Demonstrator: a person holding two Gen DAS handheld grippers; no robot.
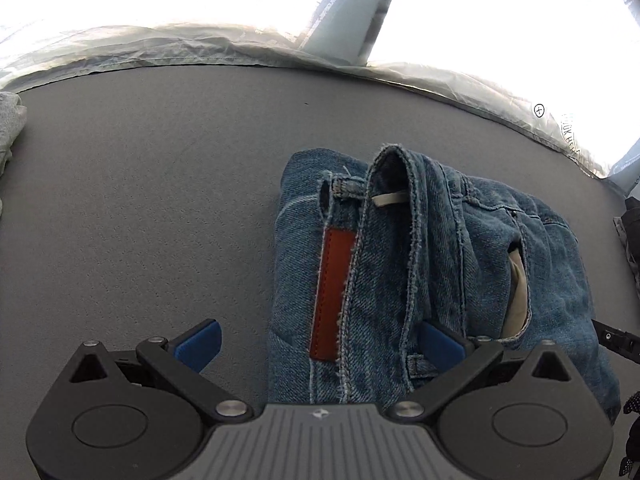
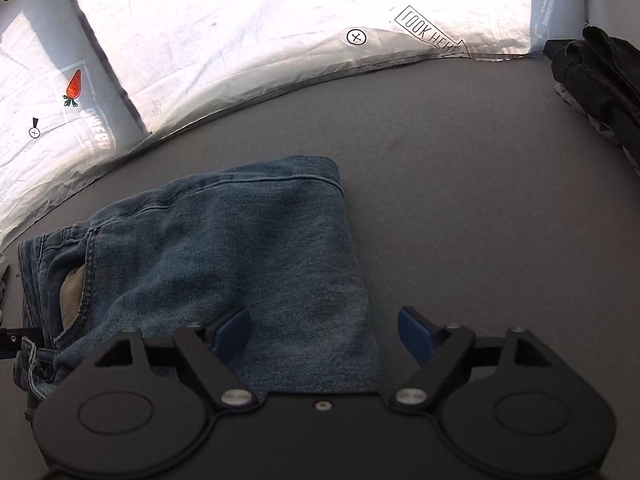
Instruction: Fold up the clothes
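My left tongs (image 1: 320,344) and right tongs (image 2: 324,336) both hang released above the folded jeans (image 1: 420,280), which lie compact on the grey surface (image 1: 160,200), ready for stacking

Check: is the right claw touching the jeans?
Cannot tell. In the right wrist view the right claw is open over the jeans edge, nothing pinched, but whether its left finger rests on the denim isn't clear.
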